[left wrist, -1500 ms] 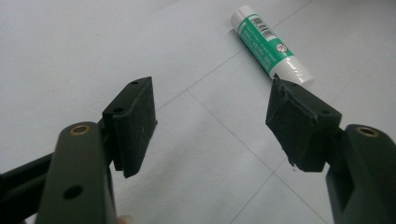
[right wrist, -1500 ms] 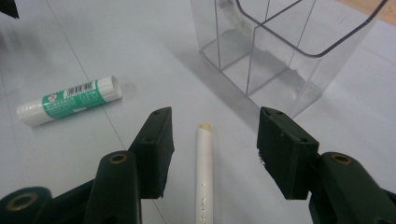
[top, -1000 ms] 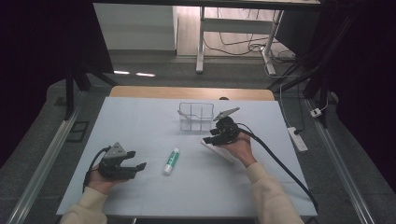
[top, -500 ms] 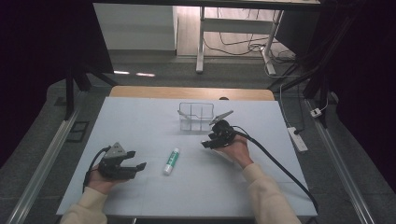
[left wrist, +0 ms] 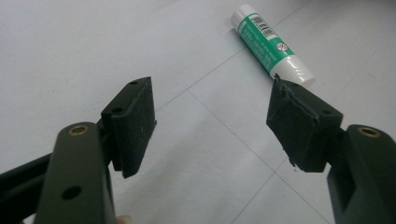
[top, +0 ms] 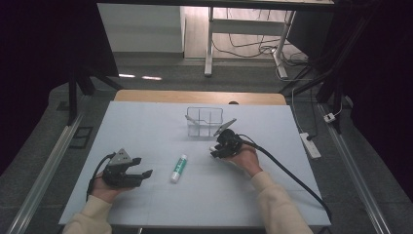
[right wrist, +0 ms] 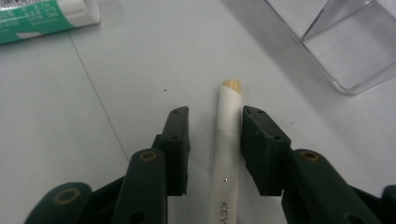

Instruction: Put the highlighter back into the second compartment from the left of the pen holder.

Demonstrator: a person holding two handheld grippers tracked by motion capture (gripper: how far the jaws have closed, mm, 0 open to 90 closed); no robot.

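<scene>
From above, the right gripper rests on the table just before the clear organiser – and in the right gripper view its jaws, just closing, flank a slim white stick lying along them, tan tip pointing away, one pad touching, the other still apart.

The high view looks forward and down from afar; both gripper views sit close, sharing the green-and-white plastic tube upper frame.
</scene>
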